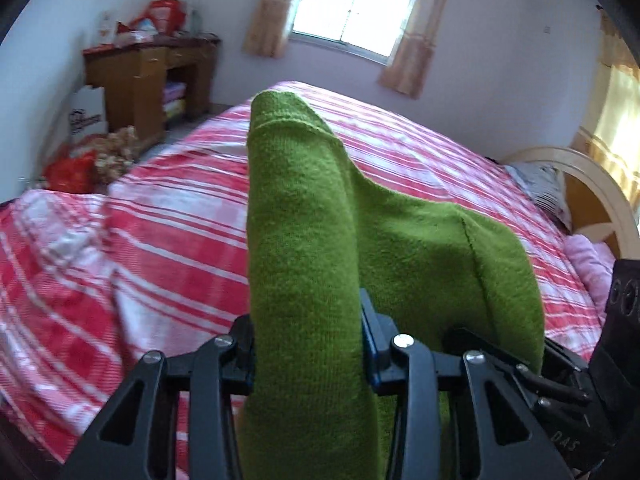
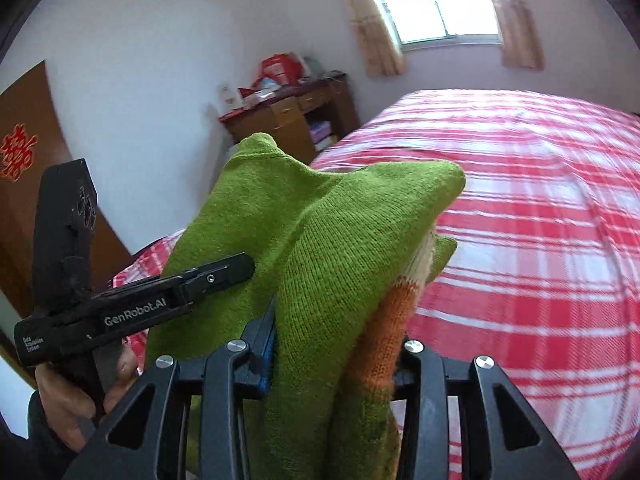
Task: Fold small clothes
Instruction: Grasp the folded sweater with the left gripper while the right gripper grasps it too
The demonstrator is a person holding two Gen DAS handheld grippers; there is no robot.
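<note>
Green knit fills the left wrist view: the green sweater [image 1: 304, 248] rises from the left gripper [image 1: 308, 344] at 6 o'clock toward 12, its thick fold pinched between the narrow-set fingers [image 1: 372, 344]. A flap droops toward 4 o'clock over the red-and-white checked bed [image 1: 160, 220]. A wooden desk [image 1: 148, 80] stands at 10 o'clock.

From the right wrist, the right gripper [image 2: 336, 364] clamps a bunched edge of the same garment, green with an orange and cream band at 5 o'clock. The left gripper [image 2: 224, 274] reaches in from 9 o'clock, seemingly gripping cloth too, though its tips are partly hidden.
</note>
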